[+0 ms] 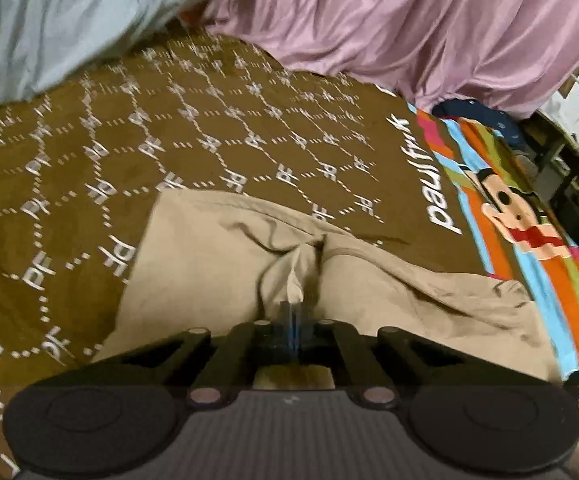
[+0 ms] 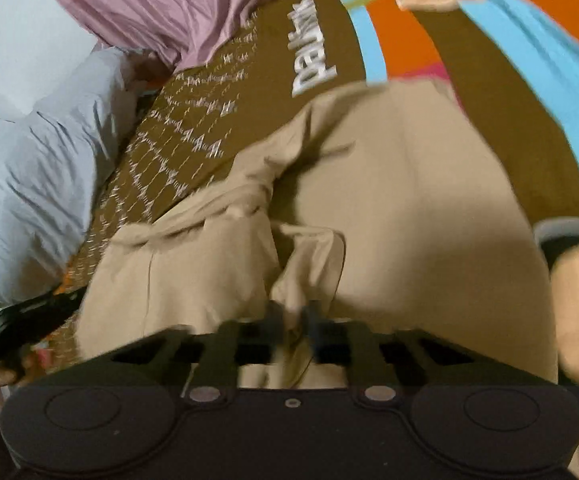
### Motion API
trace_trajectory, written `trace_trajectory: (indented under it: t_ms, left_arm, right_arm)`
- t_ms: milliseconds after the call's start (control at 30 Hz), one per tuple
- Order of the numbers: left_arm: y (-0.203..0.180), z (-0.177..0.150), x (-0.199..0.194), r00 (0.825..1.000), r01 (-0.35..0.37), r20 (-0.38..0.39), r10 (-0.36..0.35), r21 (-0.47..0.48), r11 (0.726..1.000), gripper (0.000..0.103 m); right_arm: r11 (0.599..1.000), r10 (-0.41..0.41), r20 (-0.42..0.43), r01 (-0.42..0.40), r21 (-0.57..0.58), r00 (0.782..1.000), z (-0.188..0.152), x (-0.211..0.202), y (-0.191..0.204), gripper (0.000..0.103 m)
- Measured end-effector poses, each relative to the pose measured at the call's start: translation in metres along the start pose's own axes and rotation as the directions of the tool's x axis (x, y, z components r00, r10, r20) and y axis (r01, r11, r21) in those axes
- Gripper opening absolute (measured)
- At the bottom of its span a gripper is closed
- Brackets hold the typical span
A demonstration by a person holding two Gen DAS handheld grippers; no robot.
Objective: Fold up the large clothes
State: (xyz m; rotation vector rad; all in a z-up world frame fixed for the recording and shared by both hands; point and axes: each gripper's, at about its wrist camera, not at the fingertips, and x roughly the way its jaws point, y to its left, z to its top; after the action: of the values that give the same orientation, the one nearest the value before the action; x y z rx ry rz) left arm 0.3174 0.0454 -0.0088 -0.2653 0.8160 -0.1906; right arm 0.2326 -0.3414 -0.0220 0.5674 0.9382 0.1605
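L wrist cam close, angled down over bedspread (image 1: 209,152), R wrist cam same, both share tan garment (image 2: 409,200)

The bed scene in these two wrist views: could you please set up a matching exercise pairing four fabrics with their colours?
Things:
1. garment pinched in the left gripper
2. patterned blanket with "PF" lettering
3. satin sheet bunched at the back
4. crumpled pillow

Colours:
A. mauve pink
B. pale blue-grey
C. beige
D. brown

Pairs: 1-C, 2-D, 3-A, 4-B
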Motion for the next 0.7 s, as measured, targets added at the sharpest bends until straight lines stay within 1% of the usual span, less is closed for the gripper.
trace_trajectory:
  t_ms: [33,67,133,167,233,333,367,400,433,467,533,567,600,633,667,700]
  left_arm:
    - [-0.001,-0.005,-0.001,0.999,-0.033,0.016,0.033,0.018,0.999,0.0]
    - [-0.003,-0.01,-0.003,0.998,-0.056,0.024,0.055,0.027,0.998,0.0]
    - [-0.004,-0.018,0.0,0.996,-0.089,0.017,0.089,0.036,0.995,0.0]
    - [-0.005,-0.022,0.004,0.994,-0.108,0.008,0.108,0.038,0.993,0.0]
    - [-0.003,-0.027,0.01,0.993,-0.118,-0.01,0.118,0.035,0.992,0.0]
    - [0.0,-0.027,0.008,0.995,-0.1,-0.023,0.101,0.019,0.995,0.0]
    - [0.0,-0.026,0.005,0.995,-0.096,-0.028,0.096,0.02,0.995,0.003]
    - [0.001,-0.025,-0.001,0.995,-0.098,-0.026,0.099,0.021,0.995,0.007]
    - [0.002,-0.024,-0.009,0.994,-0.104,-0.015,0.104,0.024,0.994,0.008]
    - [0.001,-0.025,-0.019,0.994,-0.11,0.007,0.11,0.033,0.993,0.01]
    - [-0.004,-0.027,-0.039,0.993,-0.098,0.066,0.095,0.05,0.994,0.023]
    - [-0.009,-0.029,-0.048,0.991,-0.091,0.099,0.085,0.061,0.994,0.035]
    - [-0.016,-0.03,-0.055,0.99,-0.078,0.127,0.069,0.073,0.994,0.041]
    - [-0.022,-0.03,-0.058,0.988,-0.057,0.147,0.043,0.093,0.994,0.041]
    - [-0.032,-0.03,-0.058,0.988,-0.035,0.155,0.015,0.124,0.992,0.042]
    - [-0.041,-0.03,-0.055,0.988,-0.028,0.156,0.003,0.159,0.987,0.042]
  right_arm:
    - [0.998,-0.017,0.03,0.019,-0.058,0.999,0.003,0.001,0.006,0.004]
    - [0.989,-0.053,0.076,0.063,-0.135,0.996,0.01,0.005,0.016,0.004]
    - [0.951,-0.096,0.165,0.14,-0.275,0.982,0.017,0.012,0.033,0.004]
    - [0.939,-0.102,0.185,0.156,-0.306,0.977,0.02,0.017,0.037,0.004]
    - [0.928,-0.12,0.203,0.183,-0.325,0.972,0.028,0.025,0.039,0.004]
    - [0.909,-0.154,0.21,0.222,-0.354,0.966,0.03,0.039,0.039,0.004]
    - [0.911,-0.153,0.207,0.219,-0.351,0.966,0.028,0.041,0.037,0.005]
    - [0.91,-0.156,0.21,0.223,-0.349,0.965,0.025,0.036,0.036,0.01]
    - [0.905,-0.17,0.222,0.241,-0.35,0.96,0.022,0.03,0.036,0.013]
    - [0.894,-0.181,0.252,0.265,-0.361,0.951,0.018,0.024,0.039,0.018]
    - [0.878,-0.18,0.317,0.298,-0.375,0.931,0.011,0.006,0.046,0.022]
    - [0.867,-0.163,0.362,0.308,-0.393,0.918,0.007,-0.006,0.054,0.031]
    - [0.854,-0.145,0.396,0.317,-0.414,0.907,0.005,-0.013,0.06,0.039]
    - [0.84,-0.12,0.422,0.319,-0.439,0.898,0.002,-0.019,0.067,0.04]
    - [0.83,-0.085,0.431,0.304,-0.469,0.898,-0.001,-0.021,0.075,0.041]
    - [0.824,-0.058,0.418,0.28,-0.493,0.907,-0.002,-0.019,0.082,0.044]
